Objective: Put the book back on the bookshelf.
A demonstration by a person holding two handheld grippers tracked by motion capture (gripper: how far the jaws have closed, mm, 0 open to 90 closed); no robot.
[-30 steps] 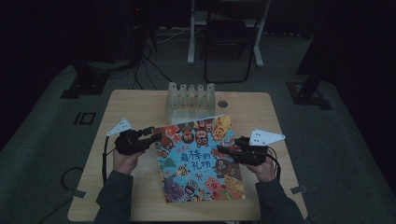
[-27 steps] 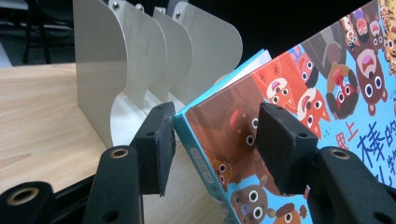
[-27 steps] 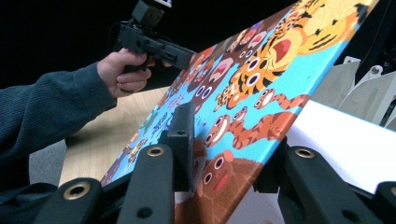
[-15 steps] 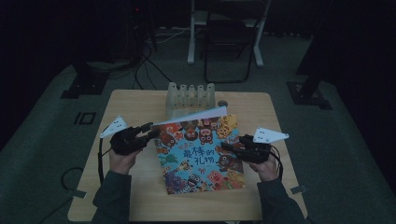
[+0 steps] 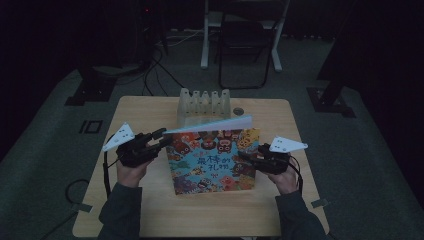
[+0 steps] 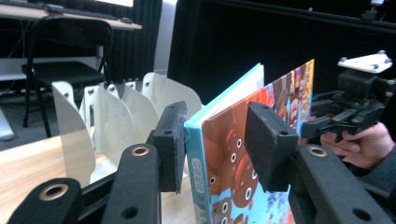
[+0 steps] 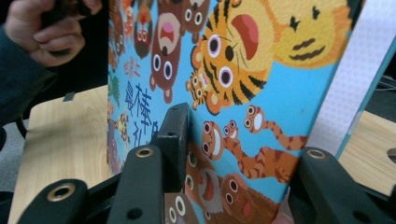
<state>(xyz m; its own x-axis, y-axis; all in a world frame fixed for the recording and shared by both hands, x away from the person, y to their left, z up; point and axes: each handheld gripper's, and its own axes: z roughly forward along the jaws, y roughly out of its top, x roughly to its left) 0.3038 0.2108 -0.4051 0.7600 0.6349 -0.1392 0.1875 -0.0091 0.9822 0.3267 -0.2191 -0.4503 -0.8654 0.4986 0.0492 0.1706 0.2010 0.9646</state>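
Left claw (image 6: pixel 215 140) clamps the picture book (image 5: pixel 212 155) at its nine o'clock spine; right claw (image 7: pixel 229 154) at three o'clock. Uneven lift risks slippage onto bench (image 5: pixel 150 107).

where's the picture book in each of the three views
High view: picture book centre of table, tilted up between both grippers.
Left gripper view: spine edge between the jaws, centre right.
Right gripper view: cover across the middle.
Shared landmark: its blue animal cover.

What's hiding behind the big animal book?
Behind the book stands a pale slotted rack on the wooden table. The book covers the rack's lower front, so anything there cannot be seen.
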